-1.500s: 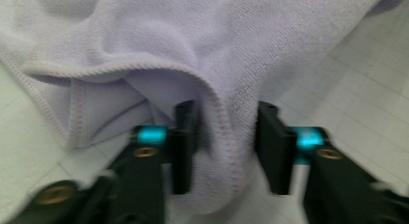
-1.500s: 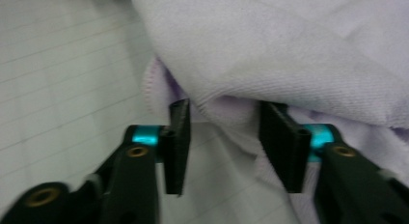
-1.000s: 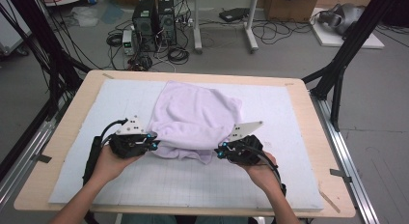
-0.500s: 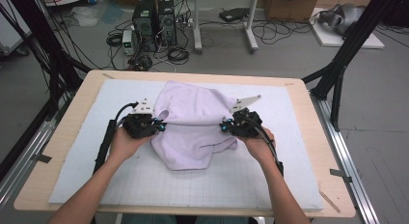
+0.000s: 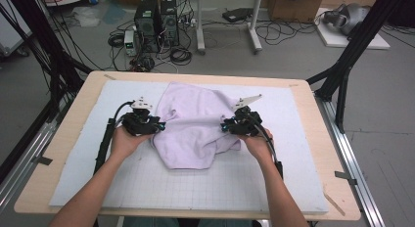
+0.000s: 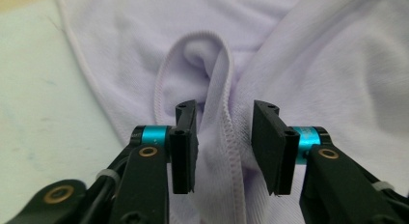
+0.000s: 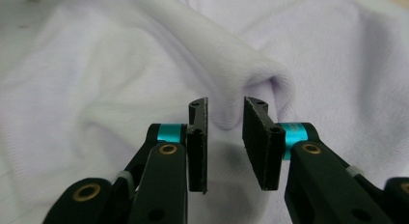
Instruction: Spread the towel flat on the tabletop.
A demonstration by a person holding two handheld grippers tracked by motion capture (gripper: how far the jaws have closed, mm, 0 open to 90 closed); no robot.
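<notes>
Grey-padded table, centre frame: both tongs, left and right, just opening, pads off a soft, light lavender sweatshirt; its stitched hem looks the surest hold.

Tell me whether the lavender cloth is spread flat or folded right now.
Folded, loosely. The lavender cloth is doubled over on the mat, bunched and wrinkled, with a hemmed edge looped up between the left gripper fingers.

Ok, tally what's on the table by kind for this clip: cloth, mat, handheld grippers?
Lilac garment: 1
Pale gridded mat: 1
Handheld grippers: 2, left gripper and right gripper, each with its jaws apart around a fold of the garment
Total: 4
</notes>
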